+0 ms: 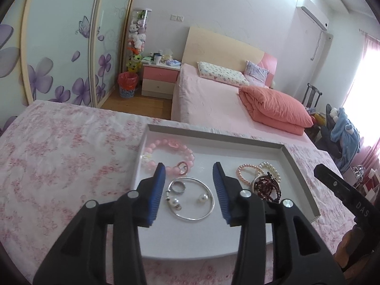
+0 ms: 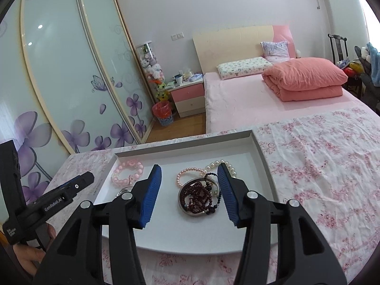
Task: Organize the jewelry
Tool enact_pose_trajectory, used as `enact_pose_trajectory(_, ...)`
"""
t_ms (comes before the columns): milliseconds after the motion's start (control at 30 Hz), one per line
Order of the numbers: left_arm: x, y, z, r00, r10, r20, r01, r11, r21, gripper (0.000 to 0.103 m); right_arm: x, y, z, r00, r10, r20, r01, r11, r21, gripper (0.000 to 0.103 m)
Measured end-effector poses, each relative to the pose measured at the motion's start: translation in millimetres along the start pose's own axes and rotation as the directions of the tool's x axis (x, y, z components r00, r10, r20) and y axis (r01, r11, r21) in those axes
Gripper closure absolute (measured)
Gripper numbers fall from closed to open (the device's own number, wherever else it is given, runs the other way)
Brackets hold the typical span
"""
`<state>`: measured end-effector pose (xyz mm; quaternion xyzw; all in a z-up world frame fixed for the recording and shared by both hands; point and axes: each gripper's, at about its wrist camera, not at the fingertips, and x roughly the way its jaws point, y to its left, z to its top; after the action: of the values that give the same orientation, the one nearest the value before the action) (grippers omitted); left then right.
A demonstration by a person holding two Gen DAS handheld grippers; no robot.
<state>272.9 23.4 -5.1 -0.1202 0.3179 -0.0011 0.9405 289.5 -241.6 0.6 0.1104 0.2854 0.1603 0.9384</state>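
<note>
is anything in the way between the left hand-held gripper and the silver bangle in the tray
Nothing visible. The left hand-held gripper is open right over the silver bangle in the tray; only a small ring lies inside the bangle's loop.

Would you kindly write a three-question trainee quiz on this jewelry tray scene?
1. True or false: the left gripper holds the silver bangle.
2. Multiple choice: the dark red beads lie A) on the tablecloth B) in the tray, piled on a metal ring C) on the bed.
3. Fill in: the piece in the tray's far left corner is the ___ bead bracelet.

Key: 1 false, both grippers are open and hold nothing, the right gripper too; 2 B; 3 pink.
</note>
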Motion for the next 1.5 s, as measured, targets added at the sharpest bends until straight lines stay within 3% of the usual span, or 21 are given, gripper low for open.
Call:
enact_pose_trajectory(167, -27.4, 3.8, -3.3, 1.000, 0.006, 0.027, -0.006, 1.000, 0.005, 0.052, -19.7, 10.9, -2.2, 1.000, 0.004, 0.010, -0.004, 1.000, -0.020, 0.049)
enact_pose_trajectory(267, -41.9, 7.8, -6.6, 0.999, 0.014, 0.045, -0.014, 1.000, 0.003, 0.046, -33.8, 20.2, -7.7, 1.000, -0.007, 0.030, 0.009, 0.998, -0.056, 0.035)
enact_pose_trajectory(400, -69.1, 15.3, -17.7, 0.995, 0.041, 0.088, -0.043, 0.999, 0.017, 0.030, -56.3, 29.7, -17.3, 0.997, -0.023, 0.068, 0.030, 0.995, -0.100, 0.009)
enact_pose_trajectory(533, -97.2, 18.7, -28.4, 0.987, 0.062, 0.145, -0.068, 0.997, 0.040, 0.006, -75.3, 32.6, -26.0, 0.995, -0.023, 0.096, 0.034, 0.992, -0.118, 0.002)
enact_pose_trajectory(567, -102.3, 19.6, -29.7, 0.985, 0.066, 0.157, -0.074, 0.996, 0.045, 0.004, -79.4, 33.6, -27.1, 0.994, -0.027, 0.105, 0.040, 0.992, -0.123, 0.002)
enact_pose_trajectory(800, -139.4, 16.8, -49.3, 0.971, 0.084, 0.223, -0.112, 0.987, 0.114, 0.004, -110.4, 35.2, -40.6, 0.985, -0.048, 0.168, 0.071, 0.988, -0.135, 0.002)
enact_pose_trajectory(1200, -184.5, 7.0, -92.3, 0.943, 0.078, 0.324, -0.135, 0.978, 0.158, 0.004, -140.6, 43.5, -73.9, 0.984, -0.051, 0.171, 0.079, 0.984, -0.161, 0.002)
enact_pose_trajectory(1500, -194.7, 6.5, -115.7, 0.940, 0.061, 0.335, -0.122, 0.979, 0.164, 0.004, -157.6, 49.2, -95.8, 0.978, -0.036, 0.207, 0.078, 0.978, -0.196, 0.002)
